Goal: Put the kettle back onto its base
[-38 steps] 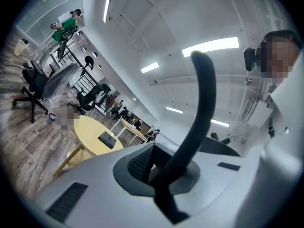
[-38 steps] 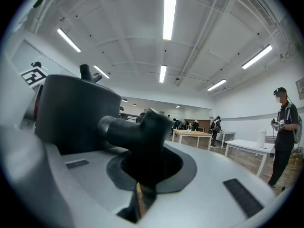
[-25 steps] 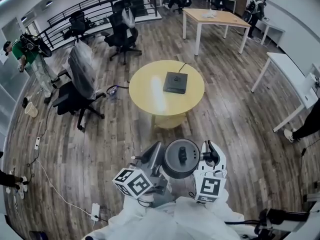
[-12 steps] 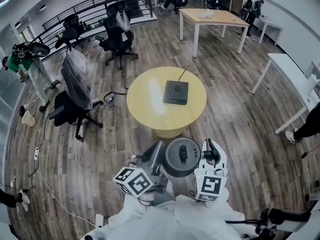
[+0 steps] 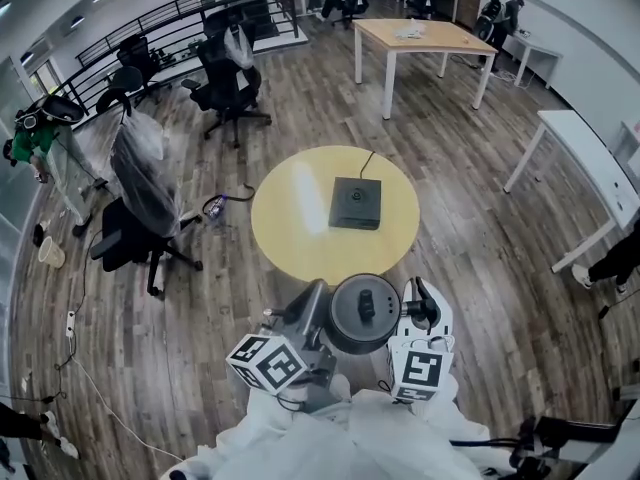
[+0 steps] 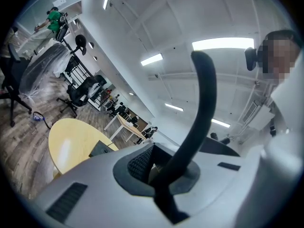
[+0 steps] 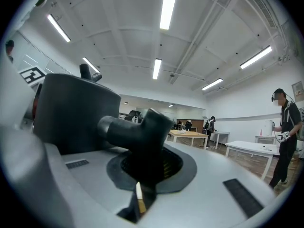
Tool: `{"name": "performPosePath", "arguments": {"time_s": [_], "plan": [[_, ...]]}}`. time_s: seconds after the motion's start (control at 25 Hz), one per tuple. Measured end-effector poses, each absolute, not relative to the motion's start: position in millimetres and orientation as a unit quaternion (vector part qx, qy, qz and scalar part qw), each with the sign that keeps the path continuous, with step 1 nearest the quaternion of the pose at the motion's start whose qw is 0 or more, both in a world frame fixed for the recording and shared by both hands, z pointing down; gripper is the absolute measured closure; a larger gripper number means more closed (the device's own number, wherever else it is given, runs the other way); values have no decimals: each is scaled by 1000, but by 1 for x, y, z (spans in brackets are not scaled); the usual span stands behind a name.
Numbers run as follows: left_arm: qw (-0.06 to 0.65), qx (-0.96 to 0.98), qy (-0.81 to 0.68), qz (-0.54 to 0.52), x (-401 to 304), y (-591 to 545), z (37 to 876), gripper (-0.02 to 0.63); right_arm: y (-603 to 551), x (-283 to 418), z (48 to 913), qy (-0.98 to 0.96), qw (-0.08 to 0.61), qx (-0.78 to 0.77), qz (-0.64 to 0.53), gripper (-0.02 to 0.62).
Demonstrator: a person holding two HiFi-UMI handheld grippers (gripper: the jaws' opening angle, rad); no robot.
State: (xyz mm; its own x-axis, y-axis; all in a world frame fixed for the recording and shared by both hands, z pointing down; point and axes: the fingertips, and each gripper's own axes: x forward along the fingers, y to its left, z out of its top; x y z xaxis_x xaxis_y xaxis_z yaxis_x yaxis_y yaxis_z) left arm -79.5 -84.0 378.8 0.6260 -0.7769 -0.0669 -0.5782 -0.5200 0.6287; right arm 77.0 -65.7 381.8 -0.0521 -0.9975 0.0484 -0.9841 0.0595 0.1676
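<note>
Jointly, left gripper (image 5: 314, 306) and right gripper (image 5: 420, 308) hold kettle (image 5: 362, 318).

Open-plan office (wood floor throughout): swivel chairs (image 5: 228, 73), long desks (image 5: 585, 173).

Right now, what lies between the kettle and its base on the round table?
Only bare yellow tabletop; the head view shows nothing else between the kettle and the base.

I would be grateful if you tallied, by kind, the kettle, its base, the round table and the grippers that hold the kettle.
kettle: 1
kettle base: 1
round yellow table: 1
grippers: 2, the left gripper and the right gripper
Total: 5
</note>
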Motion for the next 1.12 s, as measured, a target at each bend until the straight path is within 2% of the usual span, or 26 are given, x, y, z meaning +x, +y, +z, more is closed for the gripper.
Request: {"name": "performPosePath", "arguments": {"time_s": [1.12], "plan": [[299,850,-401,-167,-70,-229,394,606,-212,87,396,-723,82,685,-36,561]]}}
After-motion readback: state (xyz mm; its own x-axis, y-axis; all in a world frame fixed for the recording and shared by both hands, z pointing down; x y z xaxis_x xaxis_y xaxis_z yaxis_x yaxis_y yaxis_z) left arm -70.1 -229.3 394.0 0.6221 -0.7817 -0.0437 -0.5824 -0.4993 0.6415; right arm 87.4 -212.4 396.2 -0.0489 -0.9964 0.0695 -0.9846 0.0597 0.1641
